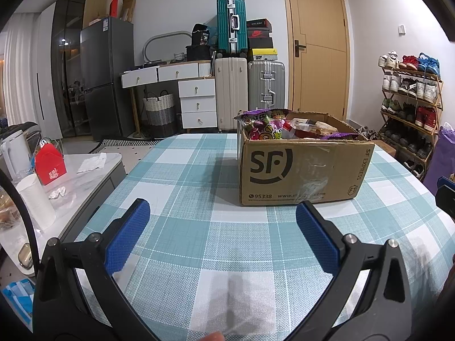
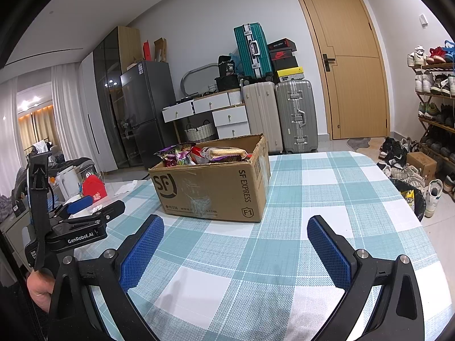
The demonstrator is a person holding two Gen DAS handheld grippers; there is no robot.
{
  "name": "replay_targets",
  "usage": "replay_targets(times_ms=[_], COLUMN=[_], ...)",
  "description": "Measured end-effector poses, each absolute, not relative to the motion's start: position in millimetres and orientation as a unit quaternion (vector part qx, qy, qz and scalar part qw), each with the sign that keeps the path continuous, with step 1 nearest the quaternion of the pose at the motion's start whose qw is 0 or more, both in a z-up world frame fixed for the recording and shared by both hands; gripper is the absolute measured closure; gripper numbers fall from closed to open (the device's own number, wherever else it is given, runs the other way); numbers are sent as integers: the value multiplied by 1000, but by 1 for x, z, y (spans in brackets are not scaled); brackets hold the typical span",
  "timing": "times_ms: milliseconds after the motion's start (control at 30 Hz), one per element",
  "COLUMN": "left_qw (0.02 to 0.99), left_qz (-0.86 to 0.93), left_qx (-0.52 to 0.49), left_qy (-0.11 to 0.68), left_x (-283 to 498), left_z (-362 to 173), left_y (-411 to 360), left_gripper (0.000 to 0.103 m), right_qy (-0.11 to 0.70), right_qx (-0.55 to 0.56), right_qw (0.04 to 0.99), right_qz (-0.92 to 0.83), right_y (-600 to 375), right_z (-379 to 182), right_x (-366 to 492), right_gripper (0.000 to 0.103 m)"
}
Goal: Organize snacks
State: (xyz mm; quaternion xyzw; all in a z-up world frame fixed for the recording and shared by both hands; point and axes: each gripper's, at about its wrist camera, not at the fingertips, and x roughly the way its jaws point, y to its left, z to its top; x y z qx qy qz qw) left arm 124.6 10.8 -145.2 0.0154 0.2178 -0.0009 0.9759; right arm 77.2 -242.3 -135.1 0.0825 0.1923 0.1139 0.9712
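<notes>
A brown SF Express cardboard box [image 1: 301,167] stands open on the checked tablecloth [image 1: 199,241], filled with several colourful snack packets [image 1: 273,126]. My left gripper [image 1: 223,213] is open and empty, a short way in front of the box. In the right wrist view the same box [image 2: 210,190] with its snack packets [image 2: 199,153] sits ahead and to the left. My right gripper [image 2: 236,230] is open and empty, just in front of the box's right corner. The left gripper [image 2: 82,207] shows at the left edge of that view.
A low marble side table [image 1: 85,170] at the left holds a red box [image 1: 51,164], a paper roll [image 1: 38,201] and a kettle. Suitcases [image 1: 247,91], white drawers, a fridge and a door stand behind. A shoe rack [image 1: 409,99] is at the right.
</notes>
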Motion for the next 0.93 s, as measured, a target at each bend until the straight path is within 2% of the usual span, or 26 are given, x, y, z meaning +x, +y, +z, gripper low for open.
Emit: replay_targets(times_ms=[933], left_qw=[976], left_qz=[-11], left_qx=[10], left_qy=[218], left_x=[123], left_z=[-145], left_y=[15], left_gripper=[0], right_qy=[192], right_qx=[82], right_qw=[971], right_qz=[114], right_y=[-242], right_z=[-135], right_x=[77], right_gripper=[0])
